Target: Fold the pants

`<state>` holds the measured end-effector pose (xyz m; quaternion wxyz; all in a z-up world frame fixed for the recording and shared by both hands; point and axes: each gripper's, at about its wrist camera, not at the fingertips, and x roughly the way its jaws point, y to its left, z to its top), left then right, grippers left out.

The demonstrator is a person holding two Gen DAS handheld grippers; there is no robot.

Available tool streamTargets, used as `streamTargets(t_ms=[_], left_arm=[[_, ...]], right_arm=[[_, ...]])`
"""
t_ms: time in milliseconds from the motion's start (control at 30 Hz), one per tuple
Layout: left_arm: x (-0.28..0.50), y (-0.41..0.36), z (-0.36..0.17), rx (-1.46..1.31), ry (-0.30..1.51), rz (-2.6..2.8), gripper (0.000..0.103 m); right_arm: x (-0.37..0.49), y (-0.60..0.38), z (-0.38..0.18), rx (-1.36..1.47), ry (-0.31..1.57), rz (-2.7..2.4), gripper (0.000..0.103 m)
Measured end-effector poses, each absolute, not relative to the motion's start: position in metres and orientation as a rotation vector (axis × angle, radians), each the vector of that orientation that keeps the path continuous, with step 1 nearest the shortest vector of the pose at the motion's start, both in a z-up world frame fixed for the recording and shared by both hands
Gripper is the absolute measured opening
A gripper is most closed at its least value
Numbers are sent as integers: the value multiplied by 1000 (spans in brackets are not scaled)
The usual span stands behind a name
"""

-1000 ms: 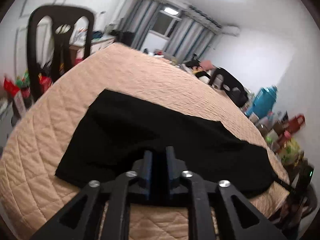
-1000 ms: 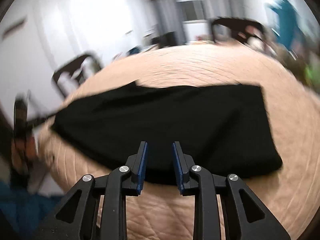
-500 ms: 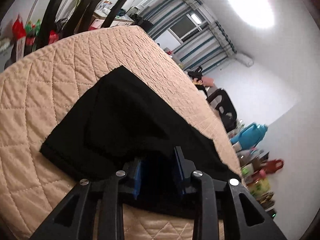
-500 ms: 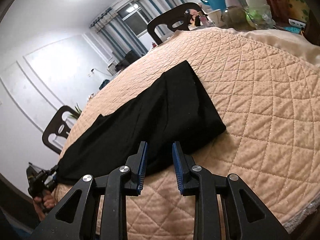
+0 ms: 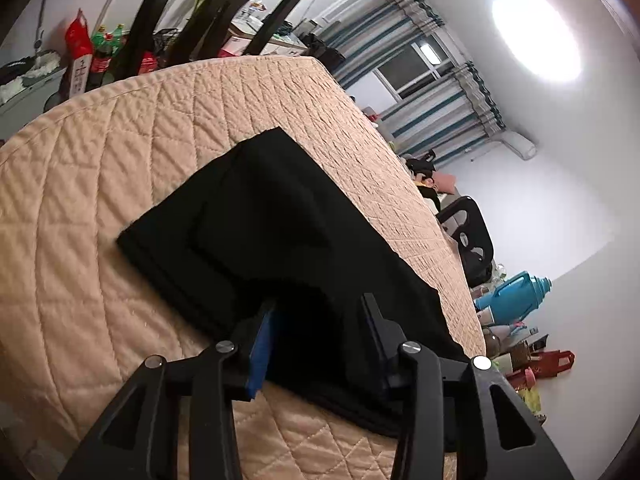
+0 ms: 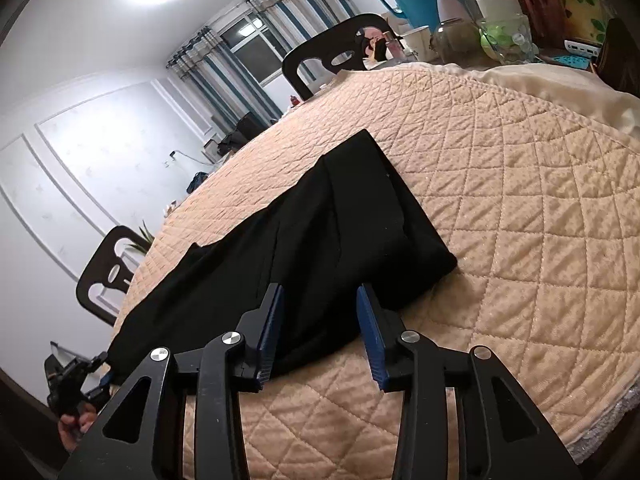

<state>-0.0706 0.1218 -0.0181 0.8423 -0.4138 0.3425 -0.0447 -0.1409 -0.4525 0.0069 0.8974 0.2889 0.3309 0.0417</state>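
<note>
Both hand-held grippers stand open at the near edge of the black fabric pants (image 6: 320,240). Fabric lies between the jaws of the left hand-held gripper (image 5: 318,338) and of the right hand-held gripper (image 6: 320,320), neither clamped on it. Ahead of them, the pants lie flat as a long doubled strip on the peach quilted cover (image 6: 520,240) of the counter. Judging by that, the lengthwise fold looks done, one leg apparently laid over the other. Folding the strip crosswise, end to end, remains, and likely begins with closing on this edge.
</note>
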Motion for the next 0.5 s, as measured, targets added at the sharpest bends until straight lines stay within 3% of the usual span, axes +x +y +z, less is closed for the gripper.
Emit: streamTargets(t_ms=[333, 500], left_arm=[[-67, 155, -26, -962, 628, -67, 42], [-56, 159, -29, -923, 638, -2, 20]], right_arm=[[-141, -457, 6, 612, 666, 73, 39], [-139, -458, 6, 638, 654, 51, 39]])
